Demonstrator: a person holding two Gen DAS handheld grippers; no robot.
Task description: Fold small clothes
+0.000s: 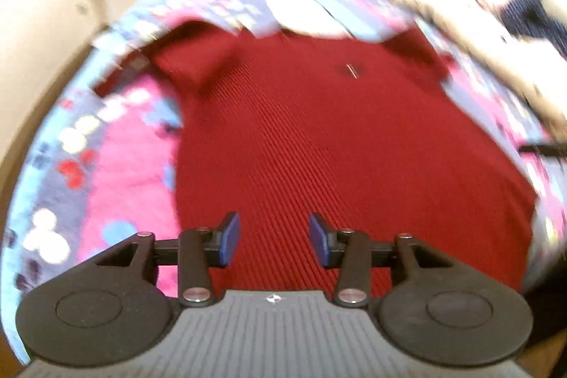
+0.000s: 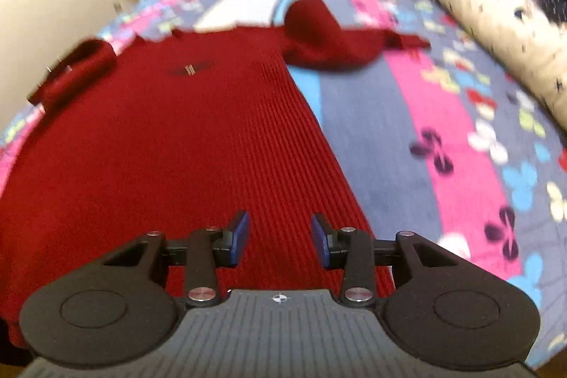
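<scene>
A red ribbed sweater [image 1: 319, 137] lies spread flat on a bed covered by a striped, flower-patterned blanket [image 1: 117, 144], its hem nearest the cameras and its collar at the far end. At the left, its left sleeve [image 1: 184, 59] lies bunched beside the shoulder; in the right wrist view the right sleeve [image 2: 336, 38] is crumpled in a heap at the far right shoulder. The left gripper [image 1: 274, 240] hovers over the near left part of the hem, its blue pads parted, nothing pinched between them. The right gripper [image 2: 280, 240] hangs over the near right edge of the sweater, its pads likewise spread apart with only fabric showing beneath the gap. To the far right a cream printed quilt [image 2: 489, 6] is heaped along the bed's edge. No container can be made out; the background is blurred.
</scene>
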